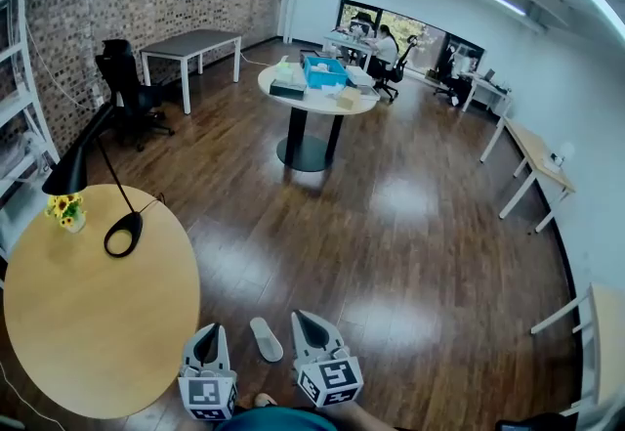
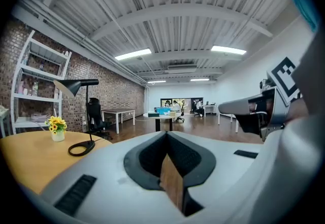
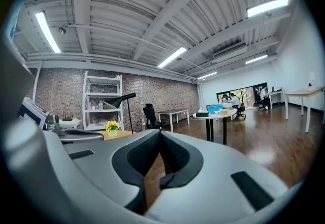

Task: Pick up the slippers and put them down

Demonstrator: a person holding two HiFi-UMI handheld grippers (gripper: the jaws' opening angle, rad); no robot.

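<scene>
One white slipper (image 1: 266, 338) lies sole-down on the dark wooden floor, between my two grippers in the head view. No second slipper shows. My left gripper (image 1: 208, 331) hovers just left of it, my right gripper (image 1: 312, 322) just right of it, both above the floor and apart from the slipper. In the left gripper view the left gripper (image 2: 166, 134) points level into the room, jaws together with nothing between them. The right gripper (image 3: 160, 133) stands the same way in its own view, shut and empty. Neither gripper view shows the slipper.
A round wooden table (image 1: 98, 322) stands close at the left, carrying a black desk lamp (image 1: 122, 234) and a pot of yellow flowers (image 1: 65, 211). Farther off are a round white table (image 1: 311, 97) with a blue box, a black office chair (image 1: 125, 87), and desks along the right wall (image 1: 537, 160).
</scene>
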